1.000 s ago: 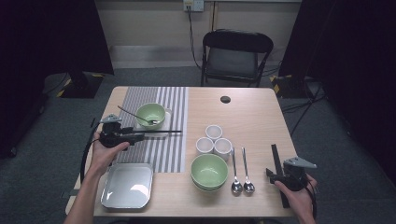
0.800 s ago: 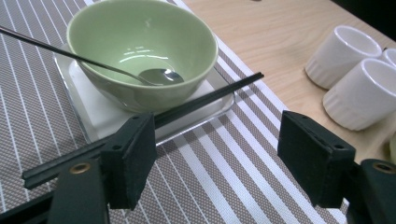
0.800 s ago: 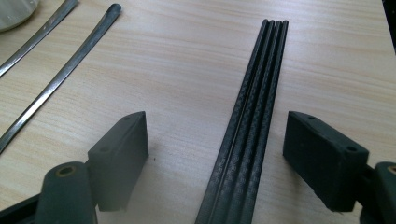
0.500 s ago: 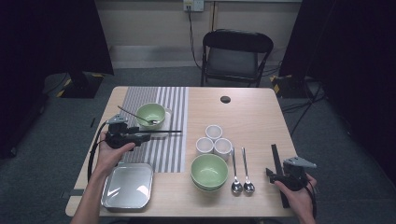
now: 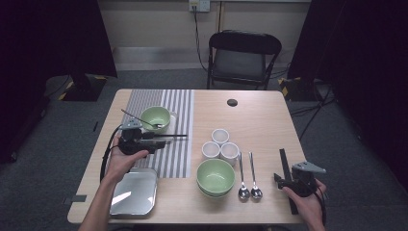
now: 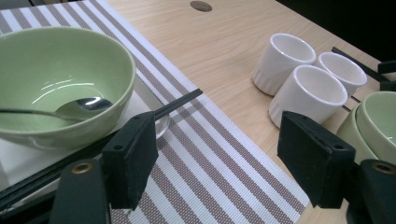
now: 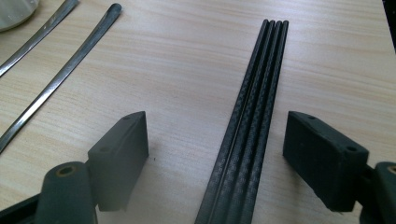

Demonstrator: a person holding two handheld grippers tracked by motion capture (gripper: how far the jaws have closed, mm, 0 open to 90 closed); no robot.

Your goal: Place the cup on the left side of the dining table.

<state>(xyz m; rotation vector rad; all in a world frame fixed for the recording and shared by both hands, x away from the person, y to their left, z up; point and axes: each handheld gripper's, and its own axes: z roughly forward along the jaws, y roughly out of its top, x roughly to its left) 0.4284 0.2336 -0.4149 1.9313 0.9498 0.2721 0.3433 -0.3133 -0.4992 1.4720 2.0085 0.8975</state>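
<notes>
My left gripper hovers open over the striped placemat, jaws pointing right with nothing between them. Just off its left jaw lie black chopsticks, their tips reaching onto the mat beside a green bowl that holds a spoon. The bowl stands on a white plate. My right gripper rests open near the table's front right corner. Its jaws straddle a bundle of several black chopsticks lying flat on the wood, and the pads do not touch them.
Three white cups stand mid-table, with stacked green bowls and two spoons in front of them. A metal tray lies at the front left. A black round cap sits near the far edge, a chair behind it.
My left gripper has moved to the right, over the placemat, with its jaws still open. The right gripper and the chopsticks under it have stayed put.
</notes>
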